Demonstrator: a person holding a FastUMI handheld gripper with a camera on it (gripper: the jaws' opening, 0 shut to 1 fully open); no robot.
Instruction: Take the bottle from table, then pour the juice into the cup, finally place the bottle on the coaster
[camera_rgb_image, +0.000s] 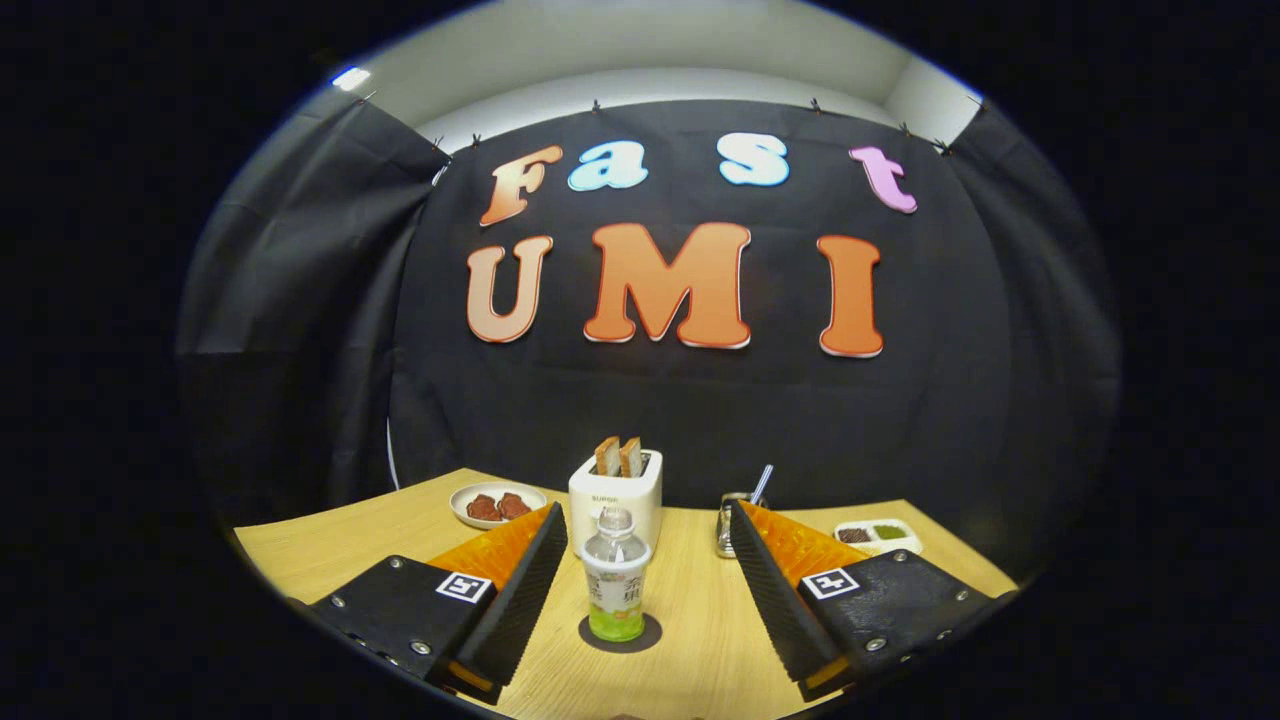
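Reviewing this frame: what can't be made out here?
- Metal cup: mostly hidden behind one finger of the open gripper; contents unseen.
- Dark round coaster: the clear plastic bottle standing on it covers its middle.
- Small white sectioned dish: contents too small to identify.

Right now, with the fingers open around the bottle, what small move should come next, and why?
Probably pull the gripper straight back. The bottle stands upright on the dark coaster, between the open fingers with gaps on both sides, so it looks already placed. Backing out straight should keep the fingers off it. I can't tell whether the juice was poured.
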